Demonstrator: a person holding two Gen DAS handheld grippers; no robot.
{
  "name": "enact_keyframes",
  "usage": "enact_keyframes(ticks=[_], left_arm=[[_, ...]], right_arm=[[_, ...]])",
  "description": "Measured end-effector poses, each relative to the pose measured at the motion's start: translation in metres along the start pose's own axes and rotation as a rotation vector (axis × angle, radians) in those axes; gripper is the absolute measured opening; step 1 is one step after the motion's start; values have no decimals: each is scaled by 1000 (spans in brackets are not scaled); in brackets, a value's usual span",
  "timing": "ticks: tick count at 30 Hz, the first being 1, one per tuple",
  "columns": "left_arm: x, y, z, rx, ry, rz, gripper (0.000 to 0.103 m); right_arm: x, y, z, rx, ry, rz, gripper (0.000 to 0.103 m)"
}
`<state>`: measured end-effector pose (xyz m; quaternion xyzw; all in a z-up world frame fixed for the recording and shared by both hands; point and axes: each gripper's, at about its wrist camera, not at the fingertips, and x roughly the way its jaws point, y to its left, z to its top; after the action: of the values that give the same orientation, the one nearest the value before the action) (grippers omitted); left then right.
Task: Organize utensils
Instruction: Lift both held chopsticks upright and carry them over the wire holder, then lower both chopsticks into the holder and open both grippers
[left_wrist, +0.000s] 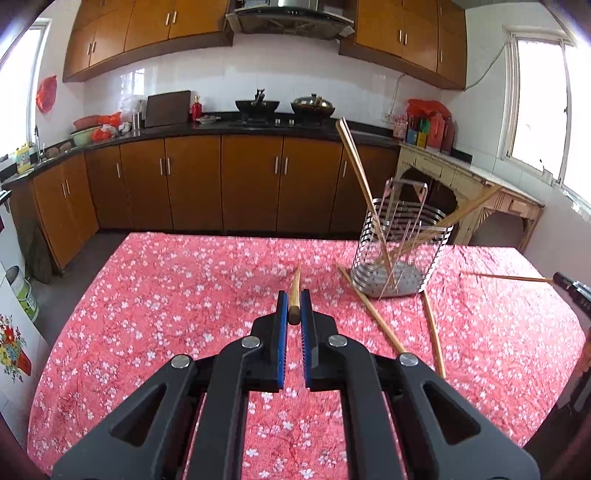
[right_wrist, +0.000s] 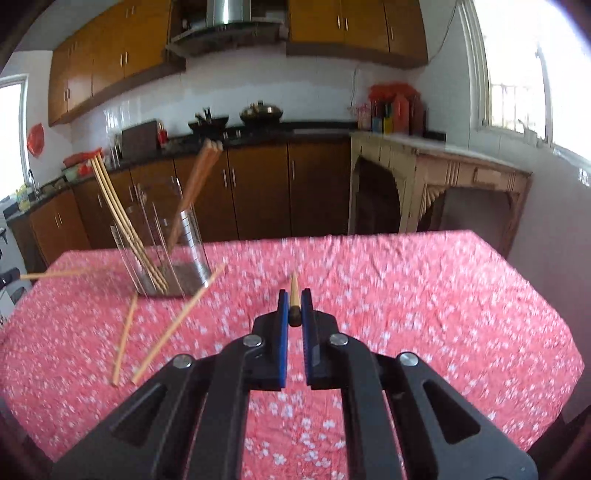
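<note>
A desk (left_wrist: 184, 295) draped in a red floral cloth filled both wrist views, with brown kitchen cabinets beyond its far edge. On it stood a metal wire holder (left_wrist: 399, 251), ahead and to the right of the left gripper (left_wrist: 294, 308), and ahead and to the left of the right gripper (right_wrist: 294, 306). Several chopsticks leaned inside the holder. Two loose chopsticks (left_wrist: 373, 314) lay on the cloth just beside its base, between the two grippers.

Each gripper's fingers were clamped on one chopstick by its thick end. The left chopstick (left_wrist: 295, 291) and the right chopstick (right_wrist: 294, 291) both pointed forward, past the fingertips, above the cloth. A third stick (left_wrist: 509, 277) reached in from the right edge of the left view; it looked like the right gripper's own stick.

The step in hand seemed to be carrying both picked-up chopsticks toward the holder. The next move would call for tipping each stick point down over the holder's open top, avoiding the sticks already leaning there.

Open cloth lay straight ahead of both pairs of fingers. The desk's side edges sat well apart from them.
</note>
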<state>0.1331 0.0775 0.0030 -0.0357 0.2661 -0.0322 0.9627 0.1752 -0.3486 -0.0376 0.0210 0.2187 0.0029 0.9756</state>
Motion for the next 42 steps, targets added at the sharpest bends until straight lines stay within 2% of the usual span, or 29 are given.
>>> enact_keyframes(ticks=[9, 17, 23, 33, 38, 42], left_arm=[[-7, -9, 35, -11, -108, 8, 6], [-12, -16, 75, -14, -190, 21, 6], [-21, -24, 87, 1, -222, 17, 6], [-37, -34, 108, -10, -255, -26, 6], [-46, -47, 136, -22, -298, -58, 6], [-50, -64, 170, -47, -354, -88, 6]], right_arm=[[-11, 4, 60, 39, -139, 26, 8], [-14, 10, 102, 84, -185, 88, 8], [-31, 19, 116, 70, -202, 158, 8], [-62, 42, 141, 57, -215, 313, 8], [-68, 59, 169, 40, -268, 337, 8], [-57, 73, 195, 40, -300, 327, 8]])
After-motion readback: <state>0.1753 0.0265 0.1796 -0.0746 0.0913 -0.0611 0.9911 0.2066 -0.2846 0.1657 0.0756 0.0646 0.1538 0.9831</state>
